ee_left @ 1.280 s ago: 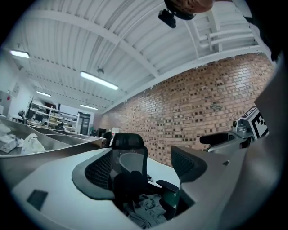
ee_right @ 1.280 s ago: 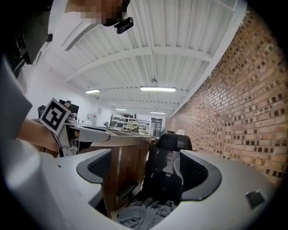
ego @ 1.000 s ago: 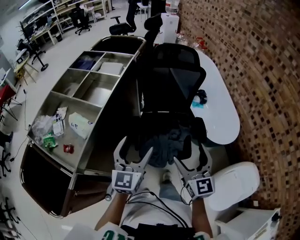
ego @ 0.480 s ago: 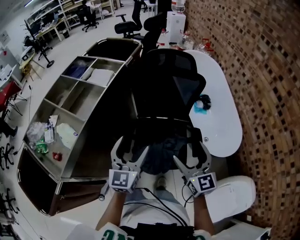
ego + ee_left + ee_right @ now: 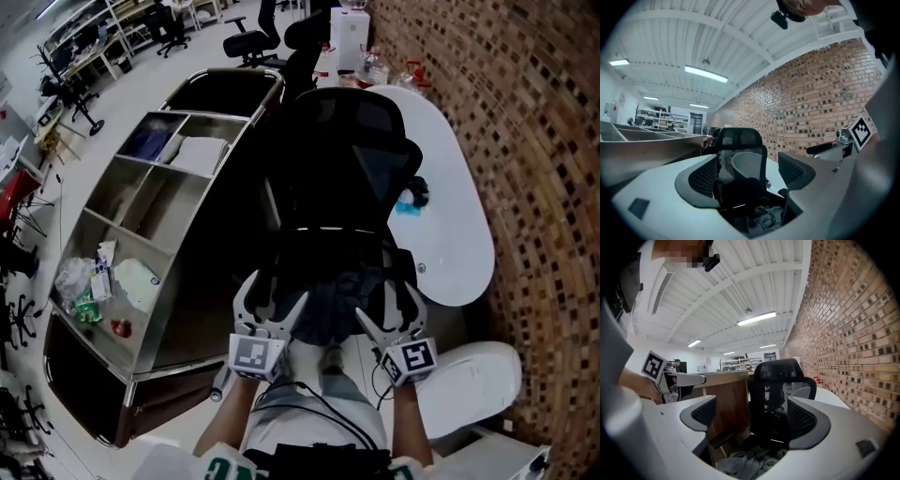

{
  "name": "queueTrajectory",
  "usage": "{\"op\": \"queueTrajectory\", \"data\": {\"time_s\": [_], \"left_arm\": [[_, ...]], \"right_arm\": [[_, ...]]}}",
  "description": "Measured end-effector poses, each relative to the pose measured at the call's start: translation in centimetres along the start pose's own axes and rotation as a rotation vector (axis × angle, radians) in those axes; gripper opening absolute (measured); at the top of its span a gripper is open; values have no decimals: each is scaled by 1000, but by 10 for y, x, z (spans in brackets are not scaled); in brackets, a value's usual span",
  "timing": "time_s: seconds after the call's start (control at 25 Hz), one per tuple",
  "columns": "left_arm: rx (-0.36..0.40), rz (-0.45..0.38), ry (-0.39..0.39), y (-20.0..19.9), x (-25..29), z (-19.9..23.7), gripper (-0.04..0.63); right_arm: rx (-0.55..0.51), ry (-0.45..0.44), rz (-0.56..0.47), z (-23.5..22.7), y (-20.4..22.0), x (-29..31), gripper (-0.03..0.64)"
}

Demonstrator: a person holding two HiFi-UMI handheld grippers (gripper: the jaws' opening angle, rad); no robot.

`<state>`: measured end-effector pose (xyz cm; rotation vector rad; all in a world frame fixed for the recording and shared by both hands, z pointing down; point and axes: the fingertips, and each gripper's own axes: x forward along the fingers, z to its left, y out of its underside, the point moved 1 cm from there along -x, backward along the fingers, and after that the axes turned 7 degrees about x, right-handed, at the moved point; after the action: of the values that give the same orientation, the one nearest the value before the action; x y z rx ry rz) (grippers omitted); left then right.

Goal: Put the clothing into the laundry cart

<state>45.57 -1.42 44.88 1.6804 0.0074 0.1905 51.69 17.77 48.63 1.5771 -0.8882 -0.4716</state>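
Fingers [image 5: 701,180] of the left gripper [image 5: 275,302] and right gripper [image 5: 386,307] are held apart and empty, with the clothing [image 5: 745,466] heaped just ahead on the chair [image 5: 342,159]; part could be left behind if only an edge is pinched.

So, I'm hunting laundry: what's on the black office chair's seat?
A crumpled dark grey garment lies on the seat of the black mesh office chair; anything beneath it is covered.
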Motion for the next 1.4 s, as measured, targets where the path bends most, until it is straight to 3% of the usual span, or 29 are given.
{"op": "queueTrajectory", "data": {"time_s": [0.16,0.32,0.52,0.6,0.68,0.96,1.16,1.28,1.4], "left_arm": [[24,44,75,31,3,-7,396],[-55,97,52,62,8,4,396],[-18,224,60,114,-3,11,396],[-25,258,40,129,-2,18,393],[-34,269,22,141,3,20,376],[-96,345,39,211,15,5,370],[-117,353,47,245,29,6,370],[-120,353,29,258,28,14,370],[-104,370,30,268,26,20,370]], "right_arm": [[24,-9,149,5,67,21,486],[-7,-90,314,14,140,56,487],[19,-192,507,10,239,89,518],[33,-242,566,11,269,108,541],[63,-274,607,2,306,127,635],[62,-217,875,-36,454,181,637],[28,-71,1052,-61,551,200,638],[7,-44,1127,-56,615,201,638],[58,-23,1138,-52,630,210,637]]}}
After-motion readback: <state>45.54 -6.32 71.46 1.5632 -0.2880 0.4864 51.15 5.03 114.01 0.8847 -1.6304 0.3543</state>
